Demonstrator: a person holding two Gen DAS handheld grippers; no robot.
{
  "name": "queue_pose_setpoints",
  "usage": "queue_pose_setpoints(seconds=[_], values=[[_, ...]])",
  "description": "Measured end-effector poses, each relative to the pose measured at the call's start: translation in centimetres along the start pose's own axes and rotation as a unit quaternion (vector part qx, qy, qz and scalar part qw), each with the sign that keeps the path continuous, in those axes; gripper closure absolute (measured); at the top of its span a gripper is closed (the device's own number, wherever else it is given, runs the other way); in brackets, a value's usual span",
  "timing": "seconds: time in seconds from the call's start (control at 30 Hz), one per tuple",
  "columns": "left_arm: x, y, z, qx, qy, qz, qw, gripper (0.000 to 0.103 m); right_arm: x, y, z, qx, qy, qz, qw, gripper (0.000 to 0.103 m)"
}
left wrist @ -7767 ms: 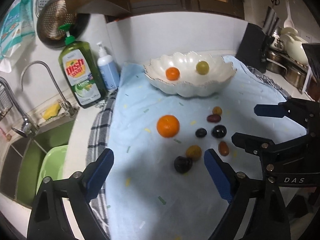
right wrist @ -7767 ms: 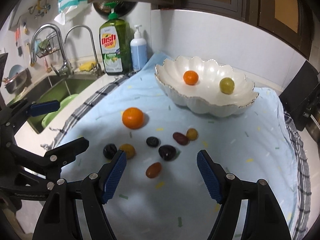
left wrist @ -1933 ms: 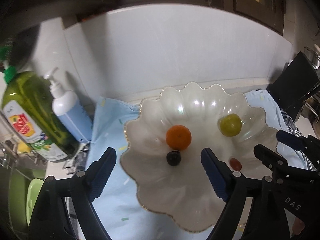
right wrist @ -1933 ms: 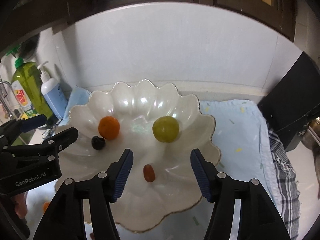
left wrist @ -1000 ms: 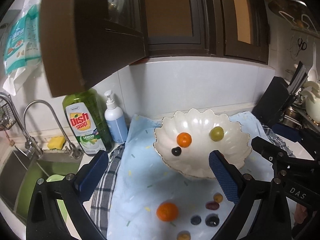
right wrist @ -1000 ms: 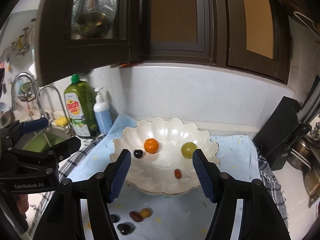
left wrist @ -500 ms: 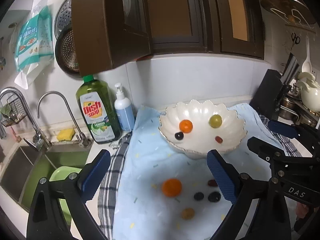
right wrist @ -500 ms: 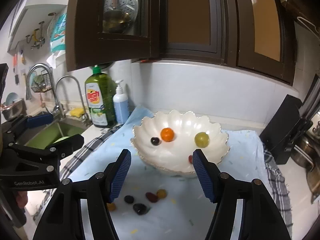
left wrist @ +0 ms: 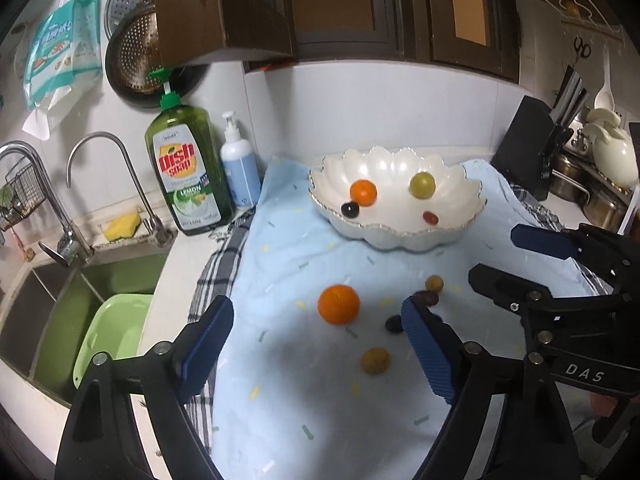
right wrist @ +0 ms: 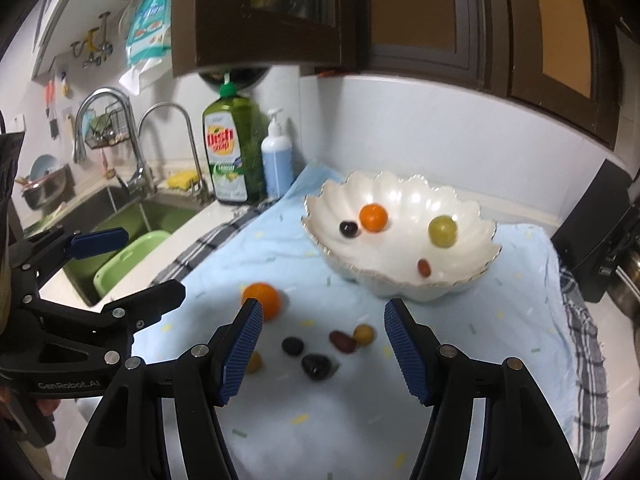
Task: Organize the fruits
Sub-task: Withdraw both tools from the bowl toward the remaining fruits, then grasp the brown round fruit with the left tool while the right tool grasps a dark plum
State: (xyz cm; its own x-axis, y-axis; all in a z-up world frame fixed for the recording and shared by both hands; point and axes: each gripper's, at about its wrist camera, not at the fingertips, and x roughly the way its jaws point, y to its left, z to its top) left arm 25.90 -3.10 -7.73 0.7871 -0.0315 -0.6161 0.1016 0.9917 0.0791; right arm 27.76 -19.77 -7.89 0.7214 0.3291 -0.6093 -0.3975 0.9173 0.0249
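A white scalloped bowl (left wrist: 456,216) (right wrist: 476,276) stands on a light blue cloth and holds a small orange, a green fruit, a dark grape and a red one. On the cloth in front lie a large orange (left wrist: 338,304) (right wrist: 261,300), a yellow-orange fruit (left wrist: 375,361) and several small dark and red fruits (right wrist: 316,366). My left gripper (left wrist: 316,348) is open and empty above the orange. My right gripper (right wrist: 322,350) is open and empty above the small fruits. Each gripper also shows in the other's view.
A green dish soap bottle (left wrist: 188,172) and a blue pump bottle (left wrist: 240,164) stand at the back left. A sink with a green tub (left wrist: 112,340) lies to the left. A black knife block (left wrist: 528,152) and pots stand at the right. Cupboards hang above.
Both grippers let a fruit go in the bowl, drew back from it and came down toward the fruits on the cloth. Both stay open.
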Motion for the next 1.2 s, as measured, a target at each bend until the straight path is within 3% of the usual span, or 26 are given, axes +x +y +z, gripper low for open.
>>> queue_pose_setpoints(seconds=[0.5, 1.2], values=[[3.3, -1.6, -3.3, 0.03, 0.037, -0.036, 0.9982, 0.031, 3.7, -0.3, -2.9, 0.011, 0.065, 0.017, 0.998, 0.055], [8.5, -2.9, -5.1, 0.032, 0.101, -0.077, 0.9913, 0.051, 9.1, -0.6, -4.9, 0.022, 0.13, 0.038, 0.991, 0.063]])
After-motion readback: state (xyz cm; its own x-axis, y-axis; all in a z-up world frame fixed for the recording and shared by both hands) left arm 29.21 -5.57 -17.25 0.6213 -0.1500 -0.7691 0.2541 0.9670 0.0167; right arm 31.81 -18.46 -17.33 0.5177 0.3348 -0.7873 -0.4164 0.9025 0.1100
